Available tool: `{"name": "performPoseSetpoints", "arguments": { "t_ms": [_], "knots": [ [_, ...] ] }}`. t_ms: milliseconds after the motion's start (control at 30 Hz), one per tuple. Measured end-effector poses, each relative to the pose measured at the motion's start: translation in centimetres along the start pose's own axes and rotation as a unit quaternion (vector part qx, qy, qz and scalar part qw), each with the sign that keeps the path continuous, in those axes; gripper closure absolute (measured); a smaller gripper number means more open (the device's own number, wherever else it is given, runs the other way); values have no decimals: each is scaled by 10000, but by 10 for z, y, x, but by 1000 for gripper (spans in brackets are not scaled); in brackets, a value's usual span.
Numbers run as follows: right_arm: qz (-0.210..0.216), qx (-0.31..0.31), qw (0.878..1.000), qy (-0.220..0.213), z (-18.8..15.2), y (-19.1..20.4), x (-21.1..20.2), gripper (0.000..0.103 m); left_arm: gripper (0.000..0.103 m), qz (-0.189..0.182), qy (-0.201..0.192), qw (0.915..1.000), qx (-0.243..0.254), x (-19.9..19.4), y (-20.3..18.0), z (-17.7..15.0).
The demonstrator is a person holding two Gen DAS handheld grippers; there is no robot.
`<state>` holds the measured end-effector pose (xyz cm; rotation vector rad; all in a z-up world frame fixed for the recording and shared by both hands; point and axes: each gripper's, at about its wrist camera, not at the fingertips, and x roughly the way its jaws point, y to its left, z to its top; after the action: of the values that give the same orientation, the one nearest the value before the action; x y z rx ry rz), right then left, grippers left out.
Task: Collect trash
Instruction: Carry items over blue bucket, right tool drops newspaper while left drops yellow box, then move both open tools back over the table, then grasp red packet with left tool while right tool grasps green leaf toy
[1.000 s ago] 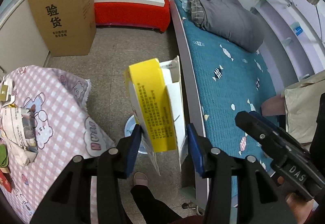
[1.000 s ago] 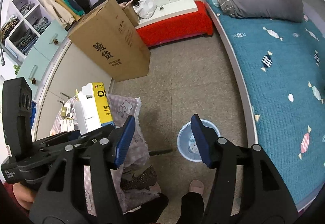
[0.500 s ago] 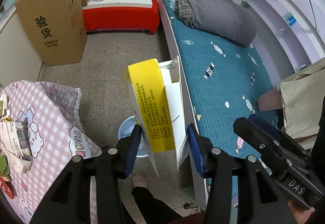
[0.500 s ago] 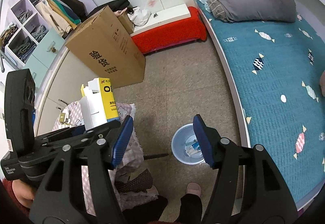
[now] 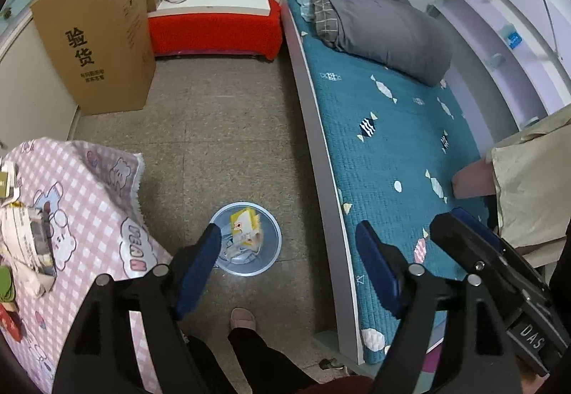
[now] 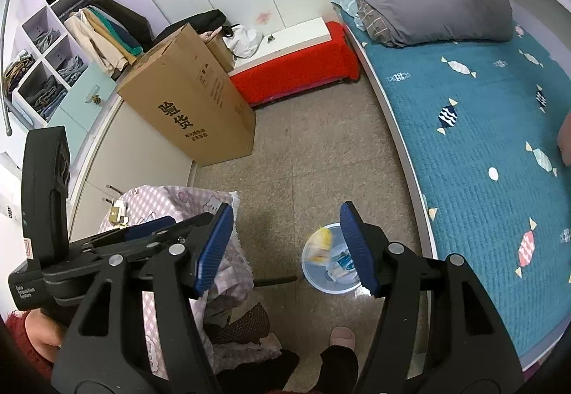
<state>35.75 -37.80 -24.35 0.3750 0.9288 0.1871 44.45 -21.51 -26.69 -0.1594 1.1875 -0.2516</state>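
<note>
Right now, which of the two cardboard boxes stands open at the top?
The small box by the red bench; its flaps stand up, while the big printed box is shut.

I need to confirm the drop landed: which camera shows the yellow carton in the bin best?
The left wrist view: the yellow carton lies sharp inside the blue bin, framed between the opening jaws of the left hand-held gripper. The right wrist view shows only a yellow blur, with a finger covering the bin's right side.
</note>
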Motion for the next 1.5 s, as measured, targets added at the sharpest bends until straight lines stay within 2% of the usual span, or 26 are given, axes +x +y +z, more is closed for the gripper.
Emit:
{"name": "performPoseSetpoints", "arguments": {
  "t_ms": [267,533,733,967,1033,1233,1333,1500],
  "knots": [
    [278,-307,9989,240,-15,35,13,41,25,206,-145,9987,-438,-25,44,-25],
    [648,-898,9920,608,-43,118,39,41,25,448,-275,9921,-1139,-60,126,-63],
    [812,-1225,9858,811,-77,195,59,41,25,574,-321,9860,-1532,-91,206,-95],
    [964,-1312,9810,1056,-137,296,88,40,25,806,-356,9809,-1733,-138,327,-140],
    [1026,-1293,9799,1123,-159,327,99,40,25,933,-295,9777,-1860,-148,372,-152],
    [1056,-1257,9767,1379,-201,391,129,40,25,1153,-134,9656,-2326,-165,461,-180],
    [1026,-1297,9753,1464,-210,410,140,40,25,1216,-40,9620,-2444,-164,488,-188],
    [934,-1247,9752,1573,-219,425,155,40,25,1021,78,9622,-2524,-152,515,-195]
  ]
}}
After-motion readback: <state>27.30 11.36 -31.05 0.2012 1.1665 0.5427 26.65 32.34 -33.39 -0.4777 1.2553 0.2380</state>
